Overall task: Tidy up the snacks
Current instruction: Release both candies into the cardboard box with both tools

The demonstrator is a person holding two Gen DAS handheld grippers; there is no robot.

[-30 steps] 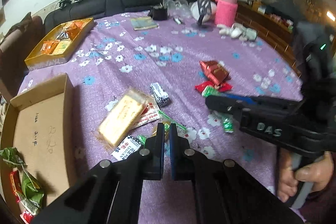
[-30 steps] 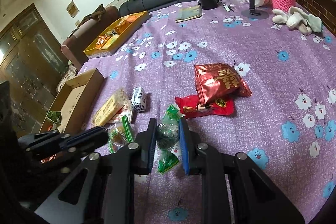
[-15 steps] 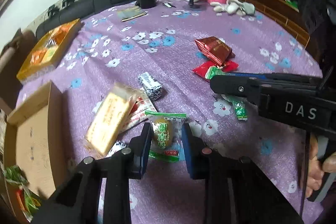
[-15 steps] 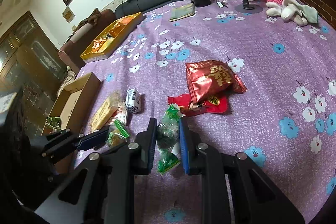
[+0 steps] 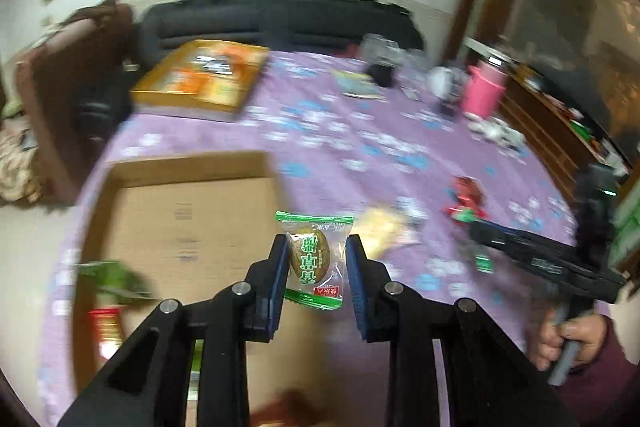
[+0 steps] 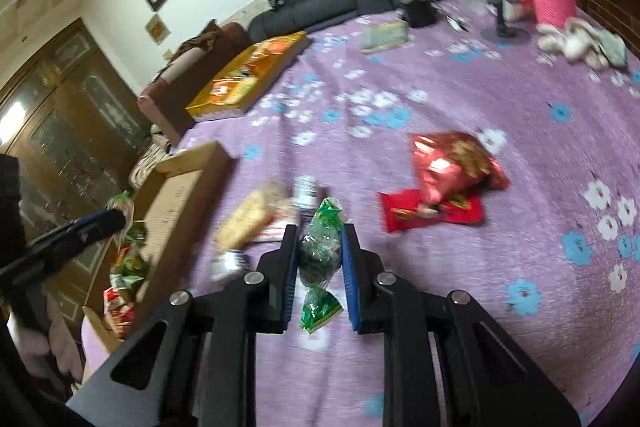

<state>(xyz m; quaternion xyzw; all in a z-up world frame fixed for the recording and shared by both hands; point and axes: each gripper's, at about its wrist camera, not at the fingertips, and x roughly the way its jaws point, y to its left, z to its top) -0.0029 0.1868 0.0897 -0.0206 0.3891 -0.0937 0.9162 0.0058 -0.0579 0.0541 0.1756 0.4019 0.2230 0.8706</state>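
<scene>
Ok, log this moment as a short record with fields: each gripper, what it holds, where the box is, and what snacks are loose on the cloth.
left gripper: shut on clear green-edged snack packet, raised at the cardboard box's right edge
right gripper: shut on green twist-wrapped candy, above the cloth
cardboard box: open, shallow, green and red packets in its near corner
loose snacks: shiny red bag lying on flat red packet; yellow bar packet
surface: purple floral cloth
image quality: motion blur
</scene>
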